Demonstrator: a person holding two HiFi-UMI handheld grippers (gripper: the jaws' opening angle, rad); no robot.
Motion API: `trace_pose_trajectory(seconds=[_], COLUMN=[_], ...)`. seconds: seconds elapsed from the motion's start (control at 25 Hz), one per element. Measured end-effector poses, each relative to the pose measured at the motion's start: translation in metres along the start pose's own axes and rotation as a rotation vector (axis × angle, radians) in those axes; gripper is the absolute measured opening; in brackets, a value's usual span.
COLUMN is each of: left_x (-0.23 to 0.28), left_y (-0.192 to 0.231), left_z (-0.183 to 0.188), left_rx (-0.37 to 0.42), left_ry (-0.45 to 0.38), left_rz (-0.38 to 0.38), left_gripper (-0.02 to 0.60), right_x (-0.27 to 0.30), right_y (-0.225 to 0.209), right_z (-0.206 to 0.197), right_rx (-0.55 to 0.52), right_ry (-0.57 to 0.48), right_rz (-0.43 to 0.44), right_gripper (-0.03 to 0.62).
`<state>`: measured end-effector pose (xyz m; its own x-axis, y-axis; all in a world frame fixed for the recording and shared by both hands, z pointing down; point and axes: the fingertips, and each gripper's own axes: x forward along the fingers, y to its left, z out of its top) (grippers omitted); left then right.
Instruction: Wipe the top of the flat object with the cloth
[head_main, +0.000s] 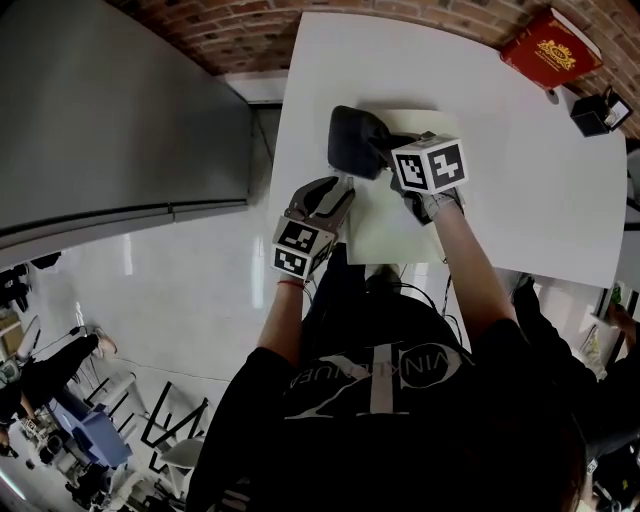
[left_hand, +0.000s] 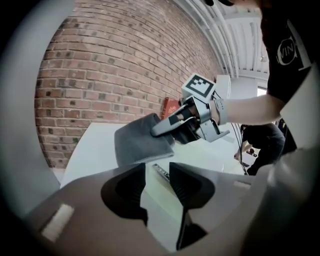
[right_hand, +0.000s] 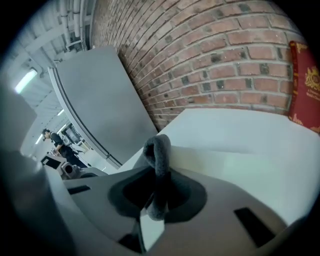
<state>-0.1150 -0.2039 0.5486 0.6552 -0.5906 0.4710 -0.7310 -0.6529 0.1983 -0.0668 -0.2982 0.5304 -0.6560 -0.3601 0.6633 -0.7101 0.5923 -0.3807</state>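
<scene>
1. R gripper (right_hand: 157, 192): jaws clamped on a fold of the grey cloth (right_hand: 159, 155). The fold stands up between the pads in the right gripper view.
2. In the head view the R gripper (head_main: 385, 148) sits over the board's 12 o'clock edge. The cloth (head_main: 352, 140) spreads from its tips over the 11 o'clock corner. Can't tell if the cloth touches the surface.
3. L gripper (left_hand: 157, 185): jaws apart, nothing between the pads, only pale board showing through the gap.
4. L gripper (head_main: 338, 188) in the head view is at the board's 9 o'clock edge, tips pointing toward 1 o'clock, near the cloth but apart from it.
5. From the L gripper view, the cloth (left_hand: 137, 142) sticks out flat at 10 o'clock of the R gripper (left_hand: 161, 131).
6. The flat board (head_main: 400, 225), cream, lies on the white table (head_main: 540, 200), near its 7 o'clock side.
7. Red box (head_main: 550, 48) at the table's 1 o'clock; small black item (head_main: 600, 112) at 2 o'clock.
8. Brick wall (head_main: 250, 30) behind the table; big grey panel (head_main: 100, 120) out at 9 o'clock.
</scene>
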Motion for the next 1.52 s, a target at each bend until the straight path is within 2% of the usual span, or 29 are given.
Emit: trace_pose_trajectory(seconds=[0.2, 0.48, 1.24, 1.52], left_x=[0.006, 0.006, 0.004, 0.005], left_y=[-0.010, -0.010, -0.010, -0.009], left_z=[-0.005, -0.006, -0.006, -0.007], left_rx=[0.019, 0.010, -0.023, -0.027], left_ry=[0.023, 0.015, 0.012, 0.008], left_rz=[-0.011, 0.014, 0.027, 0.037], left_gripper=[0.103, 0.098, 0.095, 0.095], right_x=[-0.005, -0.017, -0.088, -0.112], right_y=[-0.011, -0.032, -0.124, -0.150], right_z=[-0.004, -0.008, -0.033, -0.044], right_rx=[-0.103, -0.190, -0.067, -0.049], right_ry=[0.044, 0.108, 0.111, 0.113], right_rz=[-0.078, -0.169, -0.357, -0.455], right_gripper=[0.051, 0.051, 0.051, 0.051])
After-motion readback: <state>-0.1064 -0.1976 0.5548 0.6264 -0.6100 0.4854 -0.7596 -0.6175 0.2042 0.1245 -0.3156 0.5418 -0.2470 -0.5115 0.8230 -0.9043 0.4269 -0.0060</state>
